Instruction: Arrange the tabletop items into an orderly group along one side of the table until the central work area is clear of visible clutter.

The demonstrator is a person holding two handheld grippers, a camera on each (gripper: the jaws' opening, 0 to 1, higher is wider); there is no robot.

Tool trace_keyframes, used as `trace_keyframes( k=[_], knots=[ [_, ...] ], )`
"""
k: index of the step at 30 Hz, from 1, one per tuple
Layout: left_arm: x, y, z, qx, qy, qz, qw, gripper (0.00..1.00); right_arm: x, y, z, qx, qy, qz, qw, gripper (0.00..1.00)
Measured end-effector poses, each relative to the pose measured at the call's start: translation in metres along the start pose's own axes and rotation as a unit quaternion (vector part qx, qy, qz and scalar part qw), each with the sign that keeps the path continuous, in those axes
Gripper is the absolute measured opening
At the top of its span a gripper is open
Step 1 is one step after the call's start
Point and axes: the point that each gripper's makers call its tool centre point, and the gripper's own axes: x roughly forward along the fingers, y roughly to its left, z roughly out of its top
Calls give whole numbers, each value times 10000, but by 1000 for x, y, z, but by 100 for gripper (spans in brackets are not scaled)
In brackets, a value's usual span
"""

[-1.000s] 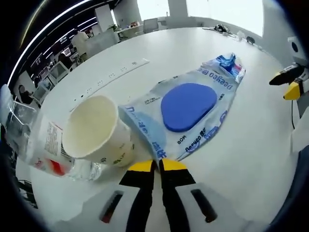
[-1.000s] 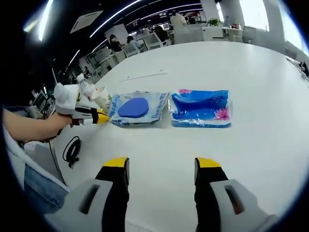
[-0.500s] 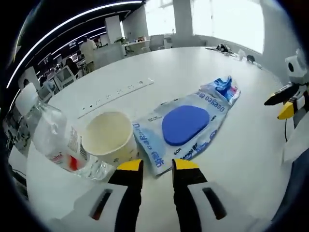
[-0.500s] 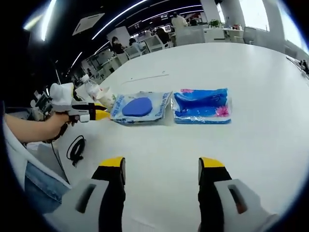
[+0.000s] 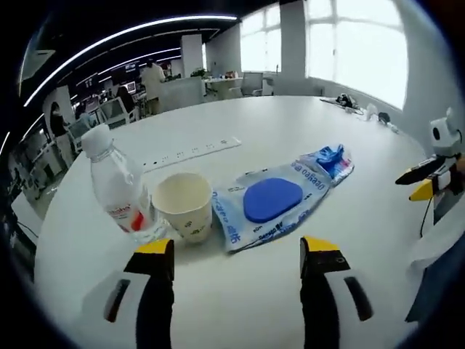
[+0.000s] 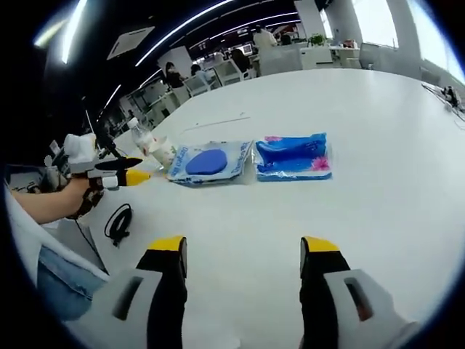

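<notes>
White tabletop (image 5: 240,305) stretches across both views, large and rounded, with an office behind it. In the left gripper view, the left gripper (image 5: 240,251) stands with its yellow-tipped jaws wide apart, holding nothing, just short of the row of items. From left to right in that view sit a clear plastic water bottle (image 5: 116,185) with a white cap and red-and-white label, upright; a paper cup (image 5: 184,206), upright and open-topped, touching or just beside the bottle; and a clear printed pouch holding a blue pad (image 5: 272,200), lying flat, its near corner against the cup. A long white power strip (image 5: 190,151) lies farther back on the table.

In the right gripper view, the right gripper (image 6: 242,251) also has its jaws spread wide and empty, well apart from the items. Here the pouch (image 6: 209,161) lies beside a second flat blue packet with pink corners (image 6: 292,156), the two nearly edge to edge, with the bottle (image 6: 142,136) and cup (image 6: 164,153) at the left end. The left gripper (image 6: 123,174), held in a person's hand (image 6: 69,196), shows at the left, near the cup. A black cable coil (image 6: 118,222) lies beyond the table edge there.
</notes>
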Motion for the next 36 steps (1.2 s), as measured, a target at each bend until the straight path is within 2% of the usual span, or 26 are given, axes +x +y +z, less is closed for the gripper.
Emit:
trace_keyframes(
  k=[3, 9, 15, 19, 29, 36],
  knots=[
    [-13, 2, -5, -121, -14, 78, 9999, 74, -9, -2, -7, -17, 38, 37, 10000, 63],
    [-36, 5, -14, -271, -46, 246, 9993, 81, -20, -4, -9, 61, -13, 90, 9999, 64],
    [-58, 9, -27, -343, -36, 470, 9983, 89, -27, 4, -9, 53, -23, 249, 9997, 63],
    [-70, 13, -37, -493, 0, 566, 9972, 91, -31, 8, -12, 18, -1, 287, 9996, 63],
    [-86, 19, -53, -764, 73, 826, 9936, 95, -36, 12, -21, 86, 43, 389, 9992, 61],
    [-89, 16, -62, -773, 213, 904, 9927, 93, -38, 10, -26, 124, 59, 396, 9991, 59]
  ],
)
